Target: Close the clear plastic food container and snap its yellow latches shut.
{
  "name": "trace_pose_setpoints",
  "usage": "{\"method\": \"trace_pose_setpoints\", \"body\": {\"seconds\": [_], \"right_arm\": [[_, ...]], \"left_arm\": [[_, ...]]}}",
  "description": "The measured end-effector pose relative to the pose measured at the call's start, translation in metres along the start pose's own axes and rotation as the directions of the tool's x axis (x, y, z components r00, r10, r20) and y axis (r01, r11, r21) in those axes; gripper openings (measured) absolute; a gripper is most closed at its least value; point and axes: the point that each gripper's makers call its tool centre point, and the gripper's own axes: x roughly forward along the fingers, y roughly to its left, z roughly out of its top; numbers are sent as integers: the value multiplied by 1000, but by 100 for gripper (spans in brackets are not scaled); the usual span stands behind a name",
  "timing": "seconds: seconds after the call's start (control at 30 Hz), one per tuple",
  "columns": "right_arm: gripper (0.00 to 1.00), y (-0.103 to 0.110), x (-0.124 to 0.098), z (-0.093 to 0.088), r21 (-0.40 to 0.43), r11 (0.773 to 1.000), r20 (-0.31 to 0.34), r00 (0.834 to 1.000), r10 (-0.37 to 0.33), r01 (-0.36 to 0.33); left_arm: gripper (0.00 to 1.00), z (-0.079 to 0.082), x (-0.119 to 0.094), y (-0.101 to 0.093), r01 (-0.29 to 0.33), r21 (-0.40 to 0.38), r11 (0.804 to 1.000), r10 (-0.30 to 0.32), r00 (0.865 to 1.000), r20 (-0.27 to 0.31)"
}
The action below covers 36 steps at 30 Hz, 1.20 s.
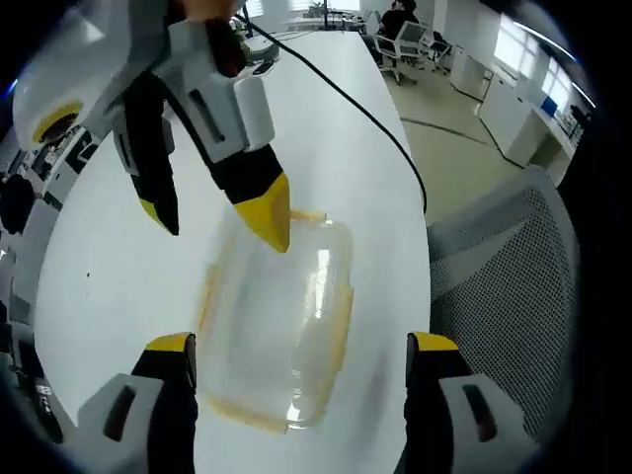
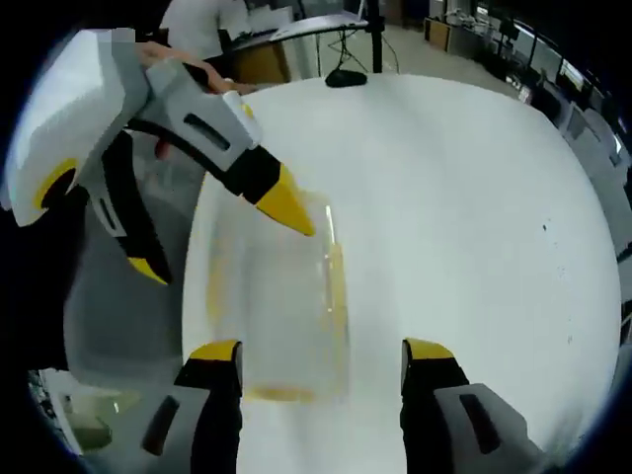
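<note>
Both my grippers point(image 1: 301, 370) point(image 2: 321, 380) hang open-jawed over the clear container point(image 1: 276, 326); light, slippery plastic, best pressed at its yellow latches point(image 1: 341, 331).

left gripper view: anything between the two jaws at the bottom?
Yes: the clear container with yellow latches lies between the left gripper jaws, on the white table.

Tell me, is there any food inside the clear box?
Nothing shows through the clear container: only the white table under it. The picture is blurry, so something small or see-through could be missed. A gripper tip covers one edge.
</note>
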Motion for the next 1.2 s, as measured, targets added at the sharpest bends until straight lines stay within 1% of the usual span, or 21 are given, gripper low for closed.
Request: {"method": "trace_pose_setpoints", "body": {"seconds": [0.1,0.2,0.33,0.4,0.43,0.47,0.5,0.53,0.6,0.63,0.73,0.83,0.97,1.1,1.2], "right_arm": [[67,4,3,-6,-4,1000,-8,1000,-15,15],[68,13,8,-12,-1,1000,-10,1000,-16,16],[70,22,11,-14,6,1000,-2,1000,-14,14],[71,26,12,-14,-9,1000,-3,1000,-24,24],[71,23,12,-18,-40,997,-43,997,-65,63],[72,25,12,-19,-78,994,-60,995,-76,71],[73,30,15,-17,-117,990,-58,995,-80,73],[74,34,17,-16,-117,990,-53,995,-79,72],[74,40,21,-17,-123,990,-70,995,-75,66],[75,40,22,-17,-134,988,-70,994,-82,72],[75,39,26,-19,-138,987,-82,993,-90,78],[76,38,27,-18,-138,987,-83,992,-97,85],[76,39,29,-17,-146,986,-90,991,-96,82],[76,37,31,-17,-142,986,-98,990,-101,86],[75,36,35,-17,-141,986,-99,989,-107,93]], "left_arm": [[86,-2,0,5,9,-4,1000,-9,1000,0],[86,-6,2,9,26,7,1000,-26,1000,-6],[87,-15,4,12,39,41,998,-38,999,-40],[87,-20,4,14,57,54,997,-54,997,-56],[86,-23,4,15,69,58,996,-64,996,-69],[87,-24,5,16,72,60,996,-68,995,-72],[87,-27,6,18,76,62,995,-71,994,-79],[86,-28,7,19,81,65,995,-76,994,-83],[86,-31,9,21,93,73,993,-85,992,-96],[85,-33,10,21,98,81,992,-90,991,-101],[82,-34,12,26,88,121,989,-75,991,-109],[81,-34,13,25,88,117,989,-75,991,-112],[81,-38,17,23,92,133,987,-74,988,-138],[81,-40,21,25,90,130,987,-69,986,-154],[80,-41,27,25,85,154,984,-60,985,-163]]}}
